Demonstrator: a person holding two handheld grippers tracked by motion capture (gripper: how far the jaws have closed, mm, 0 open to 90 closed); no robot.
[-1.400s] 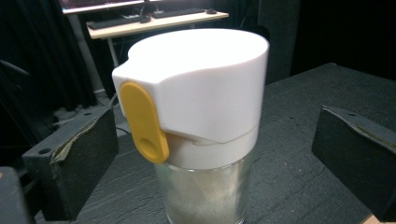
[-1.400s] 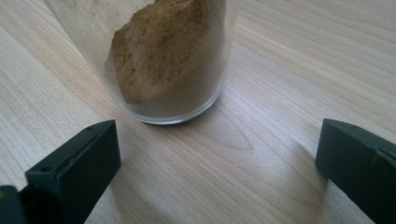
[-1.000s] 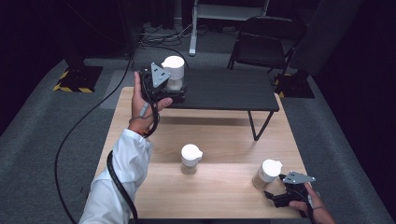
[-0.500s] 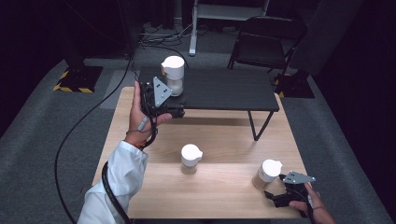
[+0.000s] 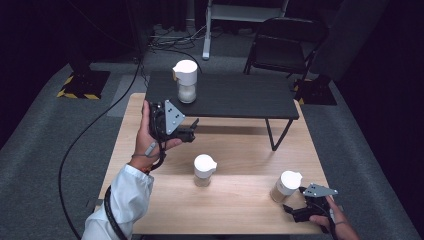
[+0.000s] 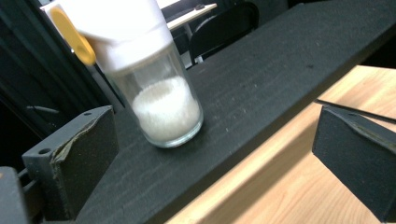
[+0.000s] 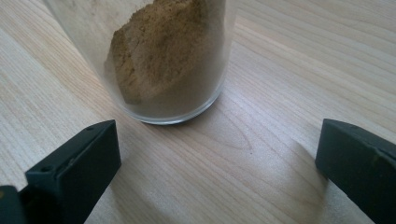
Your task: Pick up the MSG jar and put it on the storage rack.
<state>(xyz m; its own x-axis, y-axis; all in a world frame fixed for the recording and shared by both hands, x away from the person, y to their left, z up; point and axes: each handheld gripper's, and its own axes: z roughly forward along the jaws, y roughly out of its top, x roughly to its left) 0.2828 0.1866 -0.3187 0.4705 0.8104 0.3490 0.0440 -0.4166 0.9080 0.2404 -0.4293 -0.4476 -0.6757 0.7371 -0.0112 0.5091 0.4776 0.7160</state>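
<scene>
High view, left to right: my left gripper (image 5: 192,131) hangs left of centre, jaws spread wide and holding nothing, pointing at the white-capped glass shaker of white granules (image 5: 185,81) on the low black table (image 5: 240,100) at upper centre. A second white-capped jar (image 5: 204,170) stands mid-frame on the light wooden table (image 5: 240,150). At lower right, my right gripper (image 5: 295,210) gapes empty beside the glass jar of brown powder (image 5: 286,186). Glass is rigid, slick, breakable; I'd grip mid-body, below the cap.

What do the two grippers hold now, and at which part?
Nothing. The left gripper is open, apart from the jar of white grains. The right gripper is open before the jar of brown powder.
</scene>
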